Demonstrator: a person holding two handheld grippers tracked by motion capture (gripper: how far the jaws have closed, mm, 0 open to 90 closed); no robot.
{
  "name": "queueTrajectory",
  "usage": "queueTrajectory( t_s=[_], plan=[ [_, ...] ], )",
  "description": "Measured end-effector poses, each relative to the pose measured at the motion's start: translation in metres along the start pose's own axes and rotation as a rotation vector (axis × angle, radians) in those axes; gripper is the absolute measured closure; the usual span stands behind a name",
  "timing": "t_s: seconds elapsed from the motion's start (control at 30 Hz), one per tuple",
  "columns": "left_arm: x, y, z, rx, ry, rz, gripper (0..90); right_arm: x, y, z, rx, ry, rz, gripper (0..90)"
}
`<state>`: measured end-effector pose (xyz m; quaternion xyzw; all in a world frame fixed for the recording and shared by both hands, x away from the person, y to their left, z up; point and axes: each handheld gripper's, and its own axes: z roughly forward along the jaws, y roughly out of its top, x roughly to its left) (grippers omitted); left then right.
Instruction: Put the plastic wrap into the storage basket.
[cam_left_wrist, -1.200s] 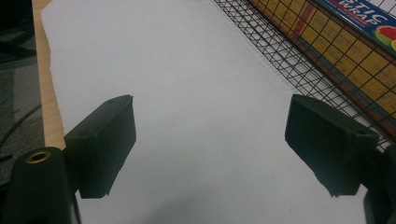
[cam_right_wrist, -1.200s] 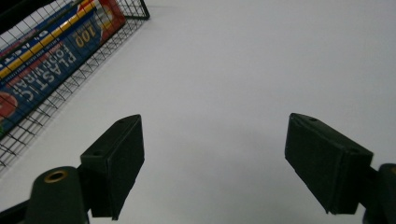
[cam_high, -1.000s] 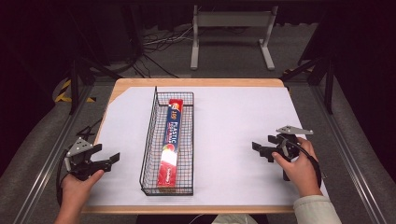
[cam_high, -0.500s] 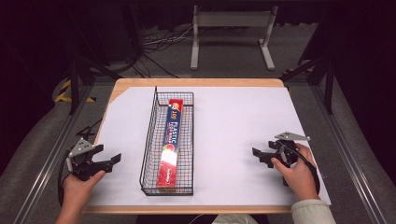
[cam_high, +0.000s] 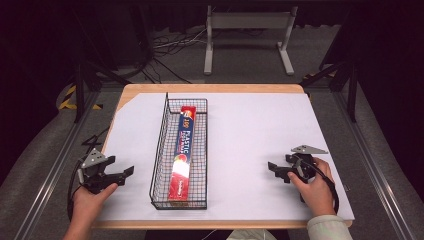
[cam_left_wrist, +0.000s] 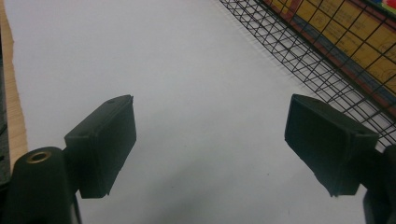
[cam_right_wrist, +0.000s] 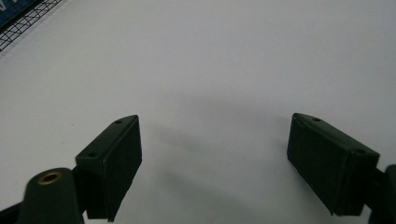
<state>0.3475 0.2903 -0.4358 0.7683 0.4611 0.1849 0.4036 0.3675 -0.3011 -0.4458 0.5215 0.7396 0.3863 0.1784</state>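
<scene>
A long black wire basket (cam_high: 161, 150) stands lengthwise on the white sheet, left of centre. In it lies a red and blue box of plastic wrap (cam_high: 183, 150). My left gripper (cam_high: 125, 173) rests near the front left corner of the sheet, open, pointing right at the basket. In the left gripper view the gripper (cam_left_wrist: 210, 140) has bare sheet between its jaws, and the basket (cam_left_wrist: 299, 51) and the box (cam_left_wrist: 369, 42) lie at upper right. My right gripper (cam_high: 274, 170), front right, points left; its jaws have just been opening. The right gripper (cam_right_wrist: 215, 154) holds nothing.
The white sheet (cam_high: 250, 130) covers most of a wooden table (cam_high: 210, 88). A basket corner (cam_right_wrist: 28, 16) shows at upper left in the right gripper view. Behind the table stand a metal frame (cam_high: 247, 20) and cables on the floor. Dark rails run along both sides.
My right hand has sunk a little toward the sheet and its jaws have spread slightly wider. The left hand, the basket and the box have stayed put.
</scene>
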Motion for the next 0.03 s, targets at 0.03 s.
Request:
queueTrajectory(
  t_s=[0.03],
  plan=[
    [-0.0004,-0.0004,0.0009,-0.003,-0.001,0.004,17.2,0.0001,-0.0005,0.0001,-0.003,-0.002,-0.006,18.3]
  ],
)
